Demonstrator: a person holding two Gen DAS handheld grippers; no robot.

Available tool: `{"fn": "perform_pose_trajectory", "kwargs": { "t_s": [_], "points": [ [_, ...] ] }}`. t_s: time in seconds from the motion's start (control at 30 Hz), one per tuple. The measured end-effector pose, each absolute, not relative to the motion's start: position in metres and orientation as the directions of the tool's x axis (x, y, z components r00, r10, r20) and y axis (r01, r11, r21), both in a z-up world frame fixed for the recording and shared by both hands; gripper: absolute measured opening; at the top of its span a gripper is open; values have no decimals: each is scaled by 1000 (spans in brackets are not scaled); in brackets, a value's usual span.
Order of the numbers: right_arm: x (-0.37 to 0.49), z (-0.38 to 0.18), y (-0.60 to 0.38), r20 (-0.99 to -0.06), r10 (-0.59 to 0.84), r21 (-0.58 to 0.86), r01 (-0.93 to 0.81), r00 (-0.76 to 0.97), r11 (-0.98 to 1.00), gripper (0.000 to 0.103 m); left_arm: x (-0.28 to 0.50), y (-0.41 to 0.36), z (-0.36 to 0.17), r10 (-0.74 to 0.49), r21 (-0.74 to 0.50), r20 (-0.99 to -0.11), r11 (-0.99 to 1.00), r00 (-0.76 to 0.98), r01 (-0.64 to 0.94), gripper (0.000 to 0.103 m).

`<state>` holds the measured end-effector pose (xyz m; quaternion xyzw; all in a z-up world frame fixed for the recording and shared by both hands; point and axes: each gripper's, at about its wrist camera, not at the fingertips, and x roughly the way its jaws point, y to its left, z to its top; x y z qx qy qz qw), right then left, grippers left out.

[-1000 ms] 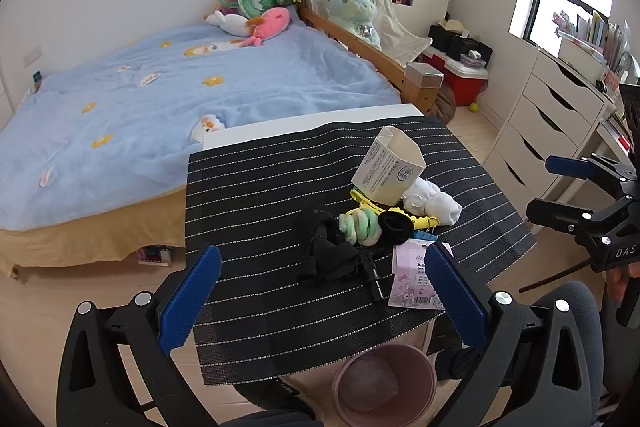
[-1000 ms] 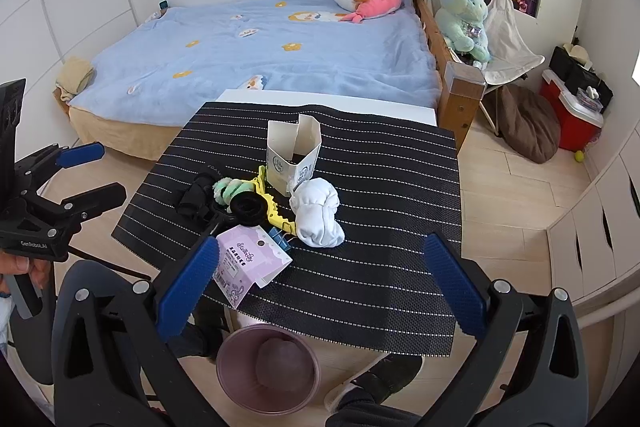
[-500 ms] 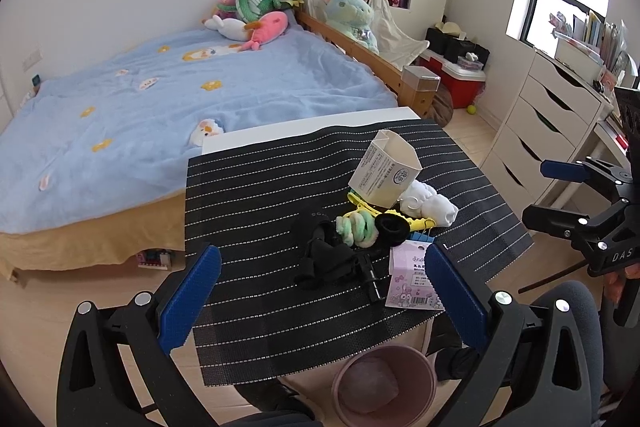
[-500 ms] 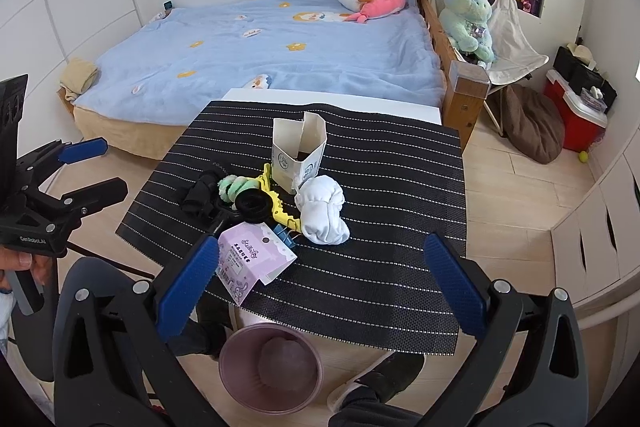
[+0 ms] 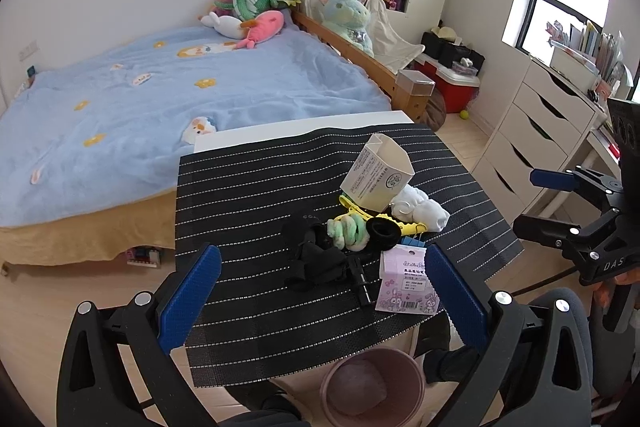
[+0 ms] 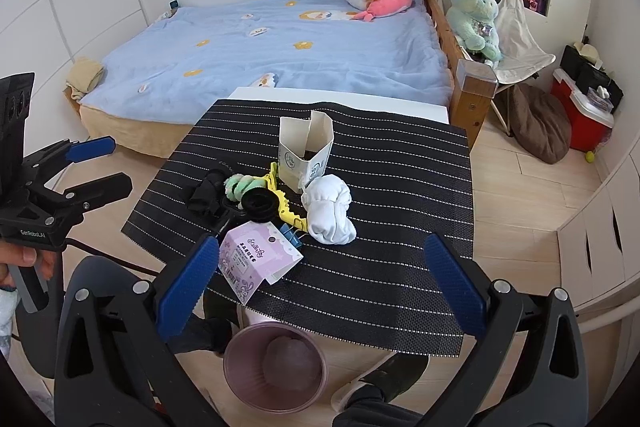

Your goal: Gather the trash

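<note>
- While hovering apart from the striped mat (image 5: 256, 195), left gripper (image 5: 320, 303) spread wide, holding nothing.
- Right gripper (image 6: 320, 291) likewise wide, above purple bin (image 6: 244, 383).

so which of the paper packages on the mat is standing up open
The beige carton at the back of the pile: it stands upright with its top open. The purple card pack lies flat at the mat's near edge, above the bin.
</note>
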<state>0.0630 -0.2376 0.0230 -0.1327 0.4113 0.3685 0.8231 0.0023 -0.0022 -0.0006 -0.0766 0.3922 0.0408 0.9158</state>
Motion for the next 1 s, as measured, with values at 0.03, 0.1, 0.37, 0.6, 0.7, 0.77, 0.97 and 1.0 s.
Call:
{"fn": "perform_pose_trajectory", "kwargs": {
  "t_s": [0.03,0.1,0.37,0.6,0.7,0.77,0.97,1.0],
  "points": [
    [65,23,-237,-776,497,86,-716,388,693,100,2,-2,-1,14,-109,-725,985,689,-135,98],
    [69,21,-236,-782,488,80,-713,388,696,100,3,-2,-2,5,-114,-725,985,688,-128,98],
    [96,8,-221,-828,439,64,-721,347,690,100,4,2,-9,41,-110,-738,977,674,-181,98],
    [130,-17,-203,-887,386,95,-719,254,689,100,2,1,-13,49,-95,-735,980,676,-174,98],
    [140,-25,-195,-902,373,111,-720,216,685,100,1,1,-14,47,-95,-738,981,674,-172,98],
    [146,-31,-187,-913,360,116,-727,191,677,100,0,1,-15,48,-92,-739,981,672,-170,98],
    [155,-46,-174,-933,335,132,-743,129,656,100,-2,3,-16,59,-84,-742,980,668,-179,98],
    [156,-48,-173,-935,337,143,-744,115,653,95,-2,3,-17,61,-84,-742,980,668,-182,98]
  ]
}}
